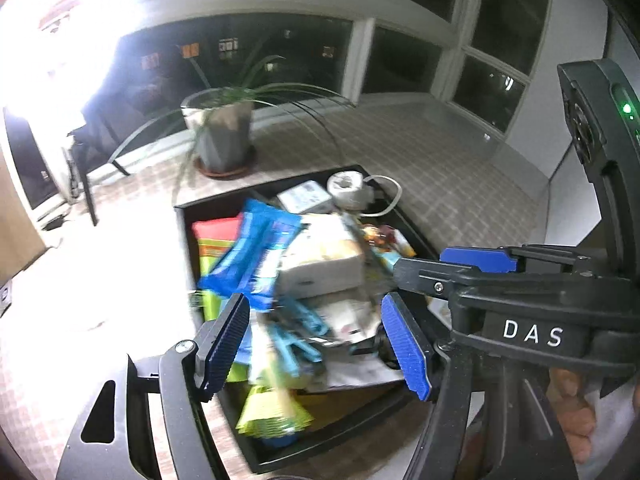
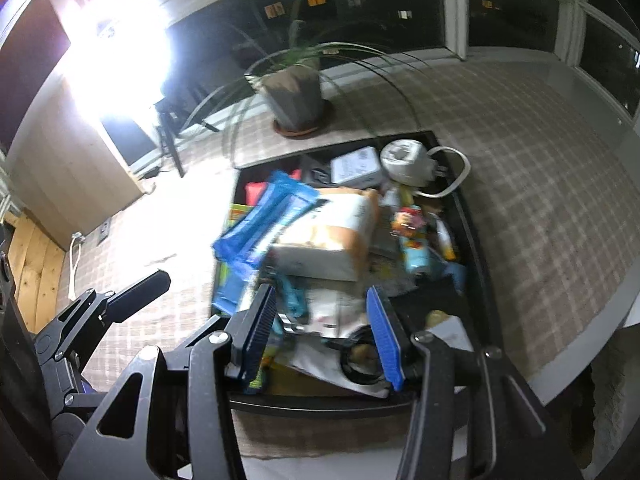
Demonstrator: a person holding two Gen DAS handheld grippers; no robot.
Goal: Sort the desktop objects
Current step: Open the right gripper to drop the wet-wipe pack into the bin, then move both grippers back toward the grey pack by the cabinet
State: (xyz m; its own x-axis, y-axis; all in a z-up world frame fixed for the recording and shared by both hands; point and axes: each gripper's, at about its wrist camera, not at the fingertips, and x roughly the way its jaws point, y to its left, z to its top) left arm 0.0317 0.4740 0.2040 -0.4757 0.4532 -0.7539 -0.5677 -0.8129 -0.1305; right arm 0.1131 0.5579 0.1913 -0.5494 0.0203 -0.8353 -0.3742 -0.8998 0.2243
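Note:
A black tray point(image 1: 181, 216) point(image 2: 320, 403) on the checked cloth is heaped with things. On top lie a blue packet point(image 1: 256, 256) point(image 2: 264, 224) and a white and brown box point(image 1: 324, 260) point(image 2: 332, 240). A white coiled charger cable point(image 1: 348, 188) point(image 2: 404, 160) and a white adapter point(image 1: 306, 196) point(image 2: 356, 166) sit at the far end. My left gripper point(image 1: 316, 344) hangs open above the tray's near part, over light blue clips point(image 1: 296, 332), with nothing touching its pads. My right gripper point(image 2: 322, 336) is also open above the near end and grips nothing.
A potted plant point(image 1: 224, 136) point(image 2: 296, 96) stands beyond the tray, its long leaves arching over it. A glaring lamp point(image 1: 80, 40) whites out the left. The right tool's black body point(image 1: 532, 332), held by a hand point(image 1: 576, 412), crowds the tray's right side. Checked cloth point(image 2: 540, 168) stretches right.

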